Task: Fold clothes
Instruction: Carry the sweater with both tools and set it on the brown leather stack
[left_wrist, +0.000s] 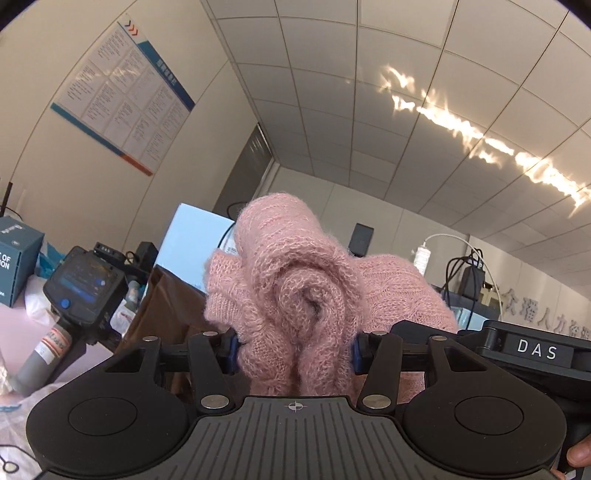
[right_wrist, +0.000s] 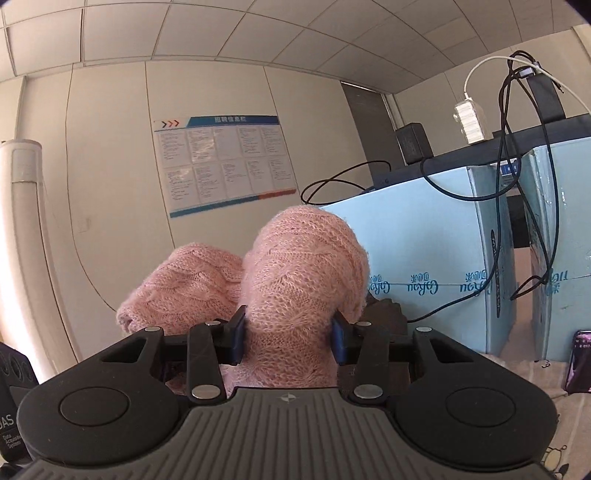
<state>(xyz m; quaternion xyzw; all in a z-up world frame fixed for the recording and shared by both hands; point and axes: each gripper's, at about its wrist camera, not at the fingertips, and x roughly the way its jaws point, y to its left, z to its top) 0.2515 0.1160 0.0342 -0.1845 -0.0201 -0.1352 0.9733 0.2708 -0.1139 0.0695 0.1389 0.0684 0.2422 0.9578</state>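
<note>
A pink cable-knit sweater is bunched up and lifted in the air, with wall and ceiling behind it. In the left wrist view my left gripper is shut on a thick roll of the knit, its blue pads pressing in from both sides. Part of the right gripper's black body marked DAS shows close on the right. In the right wrist view my right gripper is shut on another thick fold of the sweater, and a second lump of knit bulges to its left.
Light blue cartons with black cables and a white power strip stand at the right. A spare handheld device, a teal box and brown card sit at the left. A phone lies at the right edge.
</note>
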